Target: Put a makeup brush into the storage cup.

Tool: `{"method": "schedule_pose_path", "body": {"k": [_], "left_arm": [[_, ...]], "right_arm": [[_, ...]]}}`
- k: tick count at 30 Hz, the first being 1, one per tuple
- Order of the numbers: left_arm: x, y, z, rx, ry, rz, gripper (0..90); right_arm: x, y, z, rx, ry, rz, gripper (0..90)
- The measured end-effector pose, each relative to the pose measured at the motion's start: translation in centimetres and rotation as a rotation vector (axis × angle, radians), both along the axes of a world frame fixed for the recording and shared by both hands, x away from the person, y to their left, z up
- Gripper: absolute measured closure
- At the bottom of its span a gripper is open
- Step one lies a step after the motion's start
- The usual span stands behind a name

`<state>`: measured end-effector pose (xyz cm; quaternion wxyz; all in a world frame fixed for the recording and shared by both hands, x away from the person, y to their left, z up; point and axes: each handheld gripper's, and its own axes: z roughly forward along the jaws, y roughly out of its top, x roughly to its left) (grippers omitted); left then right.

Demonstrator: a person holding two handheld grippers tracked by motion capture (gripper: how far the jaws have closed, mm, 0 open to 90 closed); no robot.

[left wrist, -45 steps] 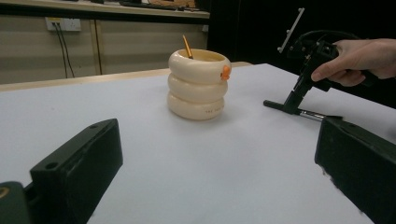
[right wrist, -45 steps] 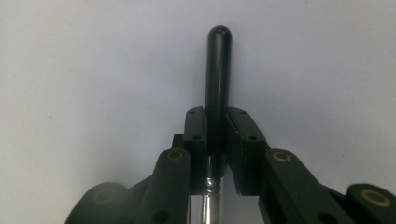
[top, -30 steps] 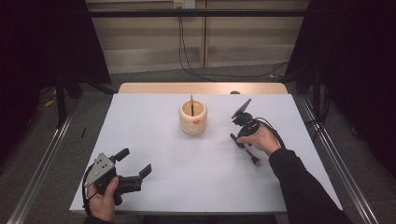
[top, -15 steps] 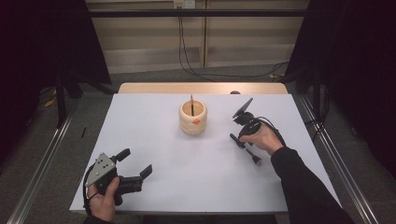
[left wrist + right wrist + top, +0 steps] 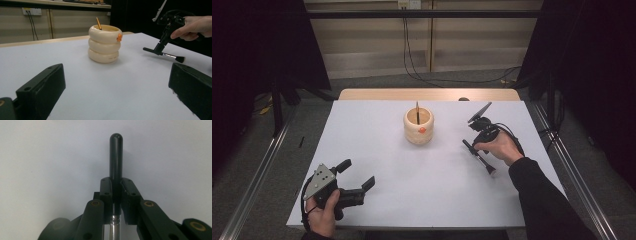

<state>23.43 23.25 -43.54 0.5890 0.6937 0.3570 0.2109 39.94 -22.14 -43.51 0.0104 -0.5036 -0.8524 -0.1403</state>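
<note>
Seen from the high view, a white table top (image 5: 412,185) carries a cream ribbed holder shaped like three stacked rings (image 5: 418,126), set near the middle toward the far edge, with a thin orange-handled stick (image 5: 417,111) standing inside it. The right gripper (image 5: 474,148) is held right of the holder, clamped on a black-handled brush with a silver ferrule (image 5: 481,160) whose bristle end lies toward the near side. The left gripper (image 5: 358,178) is held at the near left corner, its jaws spread wide with nothing between them.

In the left gripper view, the two black jaws are seen far apart at the bottom corners; the holder (image 5: 104,44) stands beyond them, a small orange knob (image 5: 119,37) on its top ring, and the brush (image 5: 165,54) is seen gripped just above the table at the right.

In the right gripper view, the jaws are pressed against the brush's black handle (image 5: 116,162), just above the ferrule.
</note>
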Motion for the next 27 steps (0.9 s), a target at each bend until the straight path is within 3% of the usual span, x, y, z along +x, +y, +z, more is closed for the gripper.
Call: {"method": "schedule_pose_path", "body": {"k": [5,12,27], "left_arm": [[0.0,0.0,0.0,0.010,-0.003,0.003,0.8],[0.0,0.1,0.0,0.005,-0.003,0.004,0.8],[0.0,0.0,0.0,0.005,-0.001,0.001,0.8]], "right_arm": [[-0.3,-0.3,0.6,0.018,-0.003,0.004,80.6],[-0.8,-0.3,1.5,0.073,-0.074,0.041,80.6],[-1.9,-1.6,2.1,0.160,-0.113,0.010,80.6]]}}
